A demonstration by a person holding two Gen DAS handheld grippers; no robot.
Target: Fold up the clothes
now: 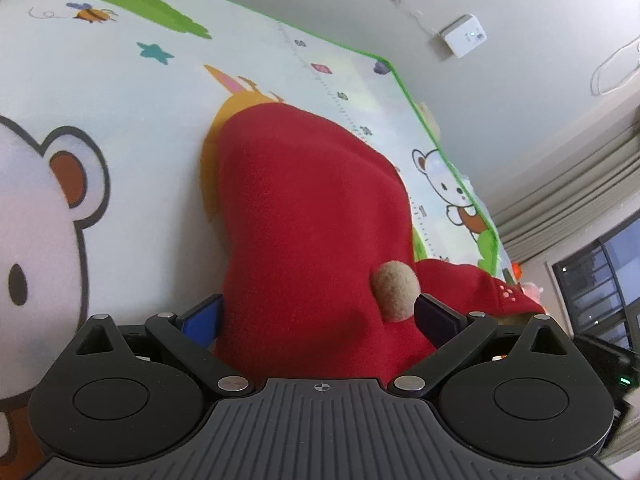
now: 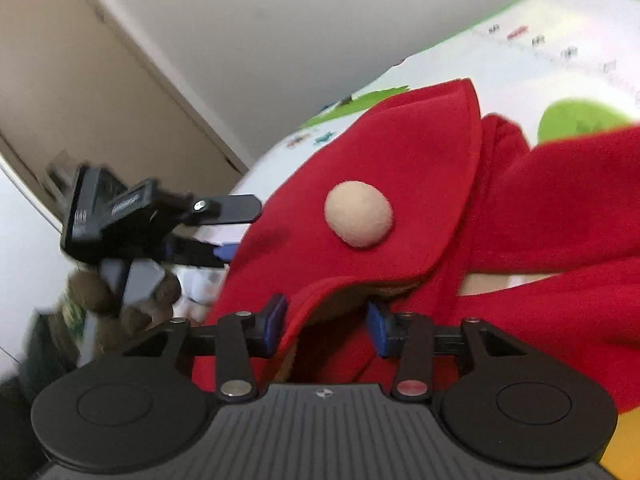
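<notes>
Before you spreads a white play mat [image 1: 160, 128] edged in green and printed with cartoon bears, a bee, a star and trees, and a red fleece garment [image 1: 312, 216] with a beige pompom lies directly on it.

I can read no word or brand anywhere. My play mat [image 1: 120, 92] carries a printed ruler strip [image 1: 340, 108] with small figures beside its ticks, but they are too small for me to read. My other gripper [image 2: 120, 216] shows pale markings on its black body, perhaps lettering, though blur keeps me from reading them.
</notes>
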